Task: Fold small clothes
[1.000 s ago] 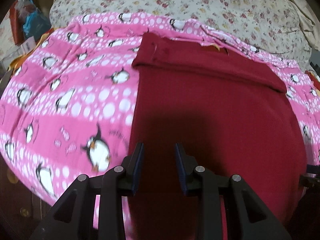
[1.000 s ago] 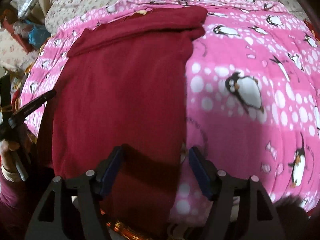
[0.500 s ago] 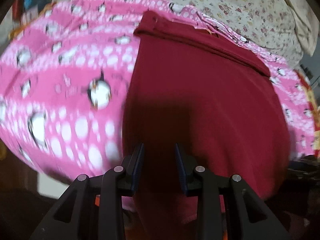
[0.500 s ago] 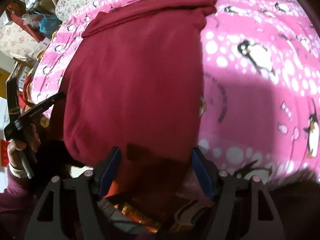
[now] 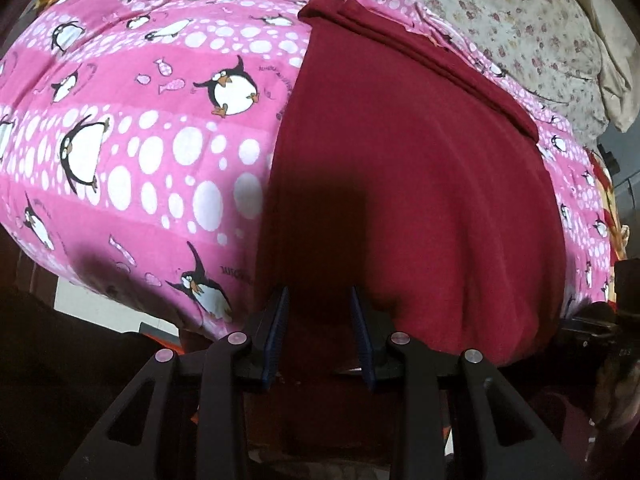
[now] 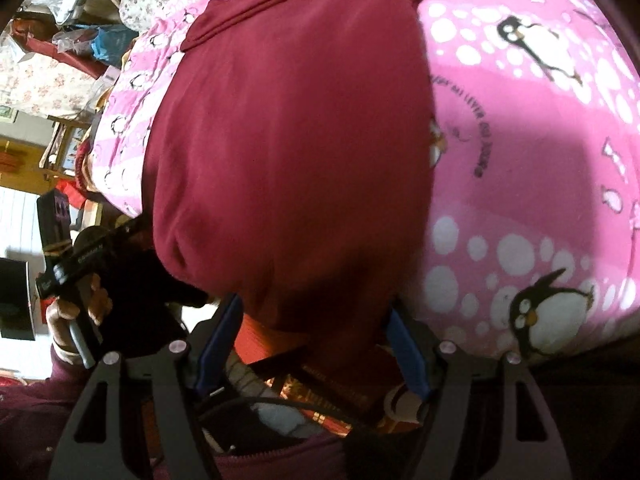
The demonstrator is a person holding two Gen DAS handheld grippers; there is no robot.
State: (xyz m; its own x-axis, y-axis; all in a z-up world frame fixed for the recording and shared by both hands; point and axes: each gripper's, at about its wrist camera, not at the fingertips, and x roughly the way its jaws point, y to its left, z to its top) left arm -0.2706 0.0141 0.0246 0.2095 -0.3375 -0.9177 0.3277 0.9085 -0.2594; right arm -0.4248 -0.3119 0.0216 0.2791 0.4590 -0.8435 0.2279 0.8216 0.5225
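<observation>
A dark red garment (image 5: pixel 400 180) lies flat on a pink penguin blanket (image 5: pixel 140 140), its far end folded into a band (image 5: pixel 420 52). Its near hem droops over the bed's edge. My left gripper (image 5: pixel 318 292) points steeply down at that hem near the garment's left side. Its jaws are a narrow gap apart, with red cloth showing between them, and I see no pinch. In the right wrist view the garment (image 6: pixel 288 140) fills the middle. My right gripper (image 6: pixel 316 308) stands wide open astride its near right corner, pads off the cloth. A hand holds the left gripper (image 6: pixel 80 256) at left.
Floral bedding (image 5: pixel 520 12) lies beyond the blanket. Bags and clutter (image 6: pixel 80 40) sit past the bed's left side. Below the bed's near edge are patterned fabrics and a cable (image 6: pixel 320 392). The pink blanket (image 6: pixel 520 160) stretches bare to the right of the garment.
Both grippers drew back toward the bed's near edge and tipped further down, so the garment's near hem now sits at their fingertips. Neither jaw gap changed visibly.
</observation>
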